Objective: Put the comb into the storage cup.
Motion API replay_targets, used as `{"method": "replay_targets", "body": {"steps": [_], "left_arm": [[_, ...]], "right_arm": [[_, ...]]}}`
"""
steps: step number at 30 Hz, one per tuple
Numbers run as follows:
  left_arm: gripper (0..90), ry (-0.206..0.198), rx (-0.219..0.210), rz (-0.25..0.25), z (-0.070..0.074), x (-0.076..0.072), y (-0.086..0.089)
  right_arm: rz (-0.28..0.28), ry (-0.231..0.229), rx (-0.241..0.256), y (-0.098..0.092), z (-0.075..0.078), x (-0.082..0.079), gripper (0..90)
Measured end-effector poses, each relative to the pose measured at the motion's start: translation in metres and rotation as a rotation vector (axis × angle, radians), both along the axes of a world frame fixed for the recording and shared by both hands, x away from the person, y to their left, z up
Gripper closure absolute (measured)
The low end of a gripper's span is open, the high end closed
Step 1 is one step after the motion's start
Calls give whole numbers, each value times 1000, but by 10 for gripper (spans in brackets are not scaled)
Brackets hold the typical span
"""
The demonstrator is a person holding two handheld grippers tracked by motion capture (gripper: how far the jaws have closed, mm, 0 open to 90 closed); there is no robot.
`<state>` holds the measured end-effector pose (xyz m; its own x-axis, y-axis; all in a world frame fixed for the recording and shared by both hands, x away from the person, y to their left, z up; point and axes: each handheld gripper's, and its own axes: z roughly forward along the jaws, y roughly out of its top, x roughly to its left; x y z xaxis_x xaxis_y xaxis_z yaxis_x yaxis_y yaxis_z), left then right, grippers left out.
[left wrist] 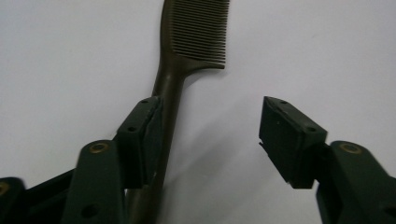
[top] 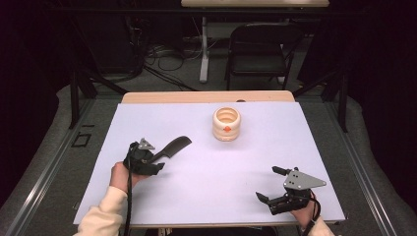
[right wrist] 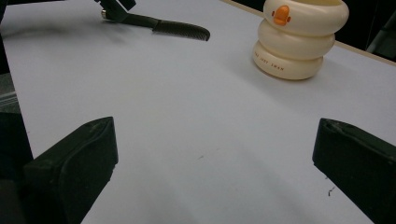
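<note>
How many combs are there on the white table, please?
1. The black comb lies at the left side of the table, its handle between the open jaws of the left gripper, touching one.

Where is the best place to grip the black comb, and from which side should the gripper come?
Probably the comb is best gripped on its narrow, smooth handle, not on the teeth. It lies flat on the white table, handle end toward the person, so come from the near side with a jaw on each side. The left gripper is already there, open, one pad against the handle.
</note>
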<state>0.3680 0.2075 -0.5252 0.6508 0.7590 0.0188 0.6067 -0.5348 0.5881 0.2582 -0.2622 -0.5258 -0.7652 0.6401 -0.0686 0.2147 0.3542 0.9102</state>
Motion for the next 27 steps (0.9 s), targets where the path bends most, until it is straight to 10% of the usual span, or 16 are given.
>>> {"method": "replay_targets", "body": {"steps": [13, 27], "left_arm": [[53, 7, 45, -25, 2, 12, 4], [0, 14, 139, -37, 0, 23, -4]], "right_arm": [[2, 5, 1, 0, 0, 0, 0], [4, 9, 5, 1, -1, 1, 0]]}}
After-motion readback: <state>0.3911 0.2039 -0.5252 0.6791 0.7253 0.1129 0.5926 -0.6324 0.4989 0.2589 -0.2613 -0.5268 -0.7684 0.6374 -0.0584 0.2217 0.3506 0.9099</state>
